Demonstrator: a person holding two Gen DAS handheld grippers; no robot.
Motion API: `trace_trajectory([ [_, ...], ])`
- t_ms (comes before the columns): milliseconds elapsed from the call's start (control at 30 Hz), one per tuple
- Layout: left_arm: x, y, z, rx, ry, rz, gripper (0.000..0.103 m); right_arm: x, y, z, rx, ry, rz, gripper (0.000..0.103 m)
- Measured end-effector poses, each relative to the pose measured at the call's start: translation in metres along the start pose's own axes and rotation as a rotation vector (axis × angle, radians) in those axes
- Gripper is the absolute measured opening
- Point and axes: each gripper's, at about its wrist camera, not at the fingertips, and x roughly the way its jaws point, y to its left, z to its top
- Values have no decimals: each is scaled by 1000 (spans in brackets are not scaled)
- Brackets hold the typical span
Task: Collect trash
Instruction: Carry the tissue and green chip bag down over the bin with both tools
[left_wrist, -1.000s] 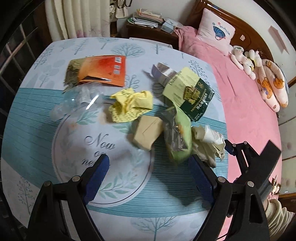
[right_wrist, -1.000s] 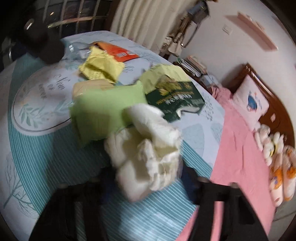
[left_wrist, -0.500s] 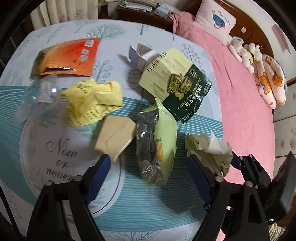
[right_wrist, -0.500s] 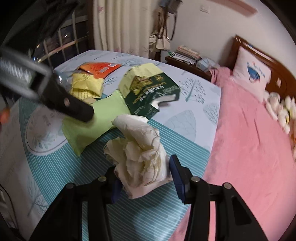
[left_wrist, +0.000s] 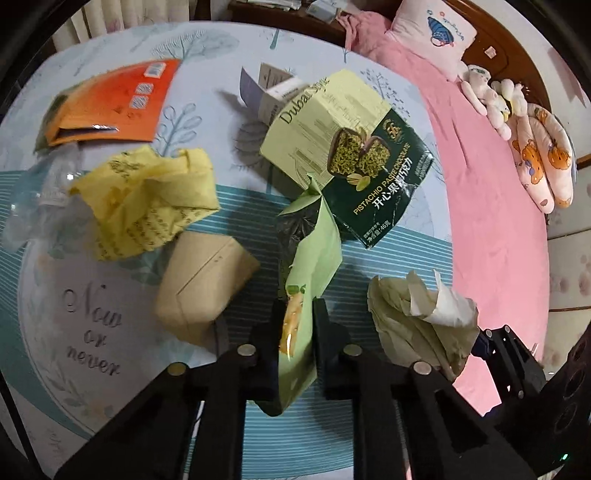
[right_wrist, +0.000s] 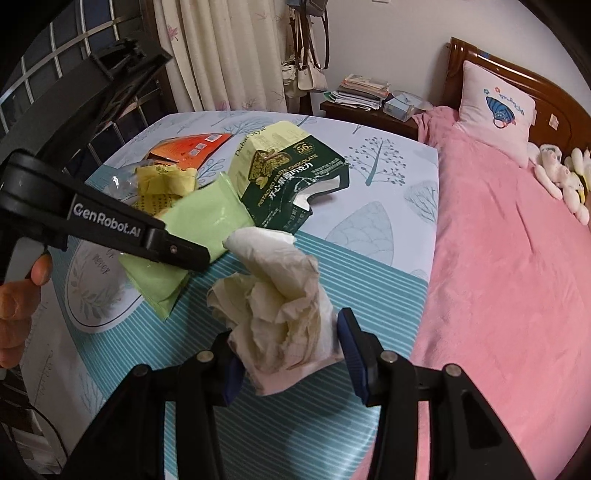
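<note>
Two grabs: green snack bag (left_wrist: 310, 273) pinched in left gripper (left_wrist: 295, 332), its far end by the pistachio chocolate box (left_wrist: 354, 158). Crumpled tissue wad (right_wrist: 280, 306) squeezed in right gripper (right_wrist: 288, 347). Yellow paper (left_wrist: 147, 199), tan box (left_wrist: 203, 284), orange packet (left_wrist: 110, 99) lie on the worktop (left_wrist: 369, 273).

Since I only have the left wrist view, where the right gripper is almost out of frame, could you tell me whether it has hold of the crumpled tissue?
Observer: Yes. The right gripper has its pads against both sides of the crumpled tissue.
Operator: Thank you. Is the chocolate box intact on its bed side?
Observer: No, it is torn open there, with the white inside showing.
Operator: Is there anything else I am missing?
Observer: Handbags hang beside the curtain.
</note>
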Motion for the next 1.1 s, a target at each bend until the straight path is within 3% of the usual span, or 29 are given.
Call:
trace_trajectory([
  [300,-55,4,-41,64,-90,21,9,-30,21,-8,76,-17,36,45],
  [567,-137,55,-107,143,-164,15,9,-82,68,-25,182,-64,38,45],
  [767,-202,97,-167,223,-233,-2,9,-130,129,-57,304,-96,55,45],
  [1100,-281,172,-270,343,-325,-24,9,-189,252,-111,369,-138,13,45],
])
